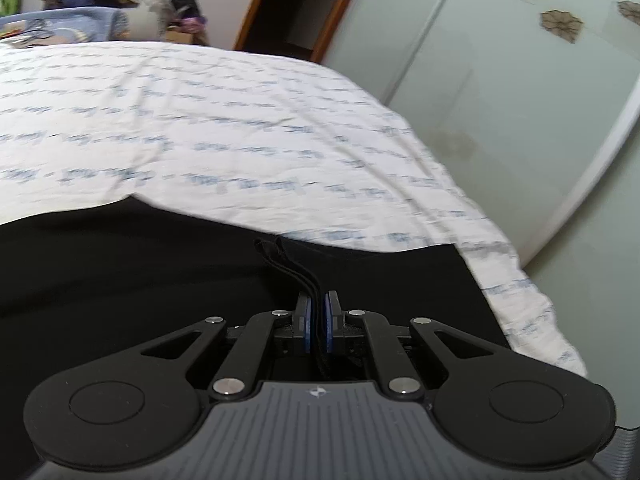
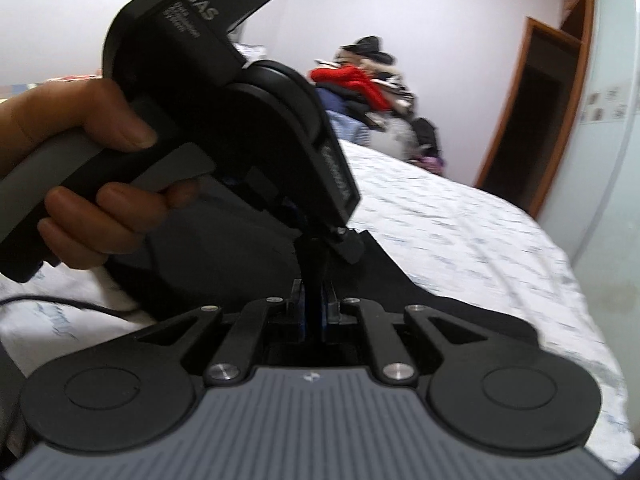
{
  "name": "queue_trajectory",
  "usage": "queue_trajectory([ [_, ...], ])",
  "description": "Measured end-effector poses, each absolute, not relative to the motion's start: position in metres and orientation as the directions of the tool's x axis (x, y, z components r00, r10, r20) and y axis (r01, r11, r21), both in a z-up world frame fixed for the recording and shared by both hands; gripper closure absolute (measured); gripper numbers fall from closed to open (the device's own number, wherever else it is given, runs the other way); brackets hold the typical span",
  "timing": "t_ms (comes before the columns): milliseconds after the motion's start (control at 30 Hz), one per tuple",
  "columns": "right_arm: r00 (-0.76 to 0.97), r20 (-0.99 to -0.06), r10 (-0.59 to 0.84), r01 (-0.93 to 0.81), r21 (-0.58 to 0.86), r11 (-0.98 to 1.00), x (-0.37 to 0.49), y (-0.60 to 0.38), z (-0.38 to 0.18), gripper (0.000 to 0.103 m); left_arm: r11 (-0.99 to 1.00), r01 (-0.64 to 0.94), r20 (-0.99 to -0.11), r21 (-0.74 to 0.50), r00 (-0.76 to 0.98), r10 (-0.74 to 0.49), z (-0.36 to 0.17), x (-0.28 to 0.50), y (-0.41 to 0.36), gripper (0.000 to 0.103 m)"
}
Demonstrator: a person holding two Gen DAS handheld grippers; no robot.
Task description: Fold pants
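Black pants [image 1: 140, 280] lie across a bed's white, blue-printed sheet [image 1: 240, 120]. In the left wrist view my left gripper [image 1: 318, 308] is shut on a raised fold of the pants' edge, which sticks out past the blue pads. The right wrist view shows my right gripper [image 2: 316, 300] shut on a bunched strip of the same black pants [image 2: 420, 304]. Just ahead of it a hand [image 2: 80, 200] holds the left gripper [image 2: 347, 246], which points down at the fabric, close to the right gripper's hold.
The bed edge [image 1: 520, 280] drops off on the right toward frosted wardrobe doors [image 1: 500, 80]. A dark doorway [image 2: 532, 128] and a pile of clothes [image 2: 360, 84] stand beyond the bed. A blue basket [image 1: 72, 24] sits at the far left. A black cable [image 2: 60, 304] crosses the sheet.
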State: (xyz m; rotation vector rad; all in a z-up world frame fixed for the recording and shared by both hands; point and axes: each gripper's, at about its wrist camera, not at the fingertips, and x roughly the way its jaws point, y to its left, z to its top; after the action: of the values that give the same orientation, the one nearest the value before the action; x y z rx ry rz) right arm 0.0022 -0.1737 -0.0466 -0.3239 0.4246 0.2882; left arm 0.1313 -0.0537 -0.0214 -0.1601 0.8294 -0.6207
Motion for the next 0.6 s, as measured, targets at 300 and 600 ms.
queue_trajectory([
  [300,0.803,-0.535,0.263,-0.433,-0.221,0.874,0.013,-0.154,-0.061,0.093,0.879,0.375,-0.717,-0.294,0.521,-0.463,-0.032,0.132,-0.022,0.094],
  [600,0.859,-0.504,0.090,-0.198,-0.165,0.966,0.030,-0.256,-0.024,0.091,0.869,0.446,-0.702,-0.213,0.549,-0.454,-0.015,0.144,-0.057,0.093],
])
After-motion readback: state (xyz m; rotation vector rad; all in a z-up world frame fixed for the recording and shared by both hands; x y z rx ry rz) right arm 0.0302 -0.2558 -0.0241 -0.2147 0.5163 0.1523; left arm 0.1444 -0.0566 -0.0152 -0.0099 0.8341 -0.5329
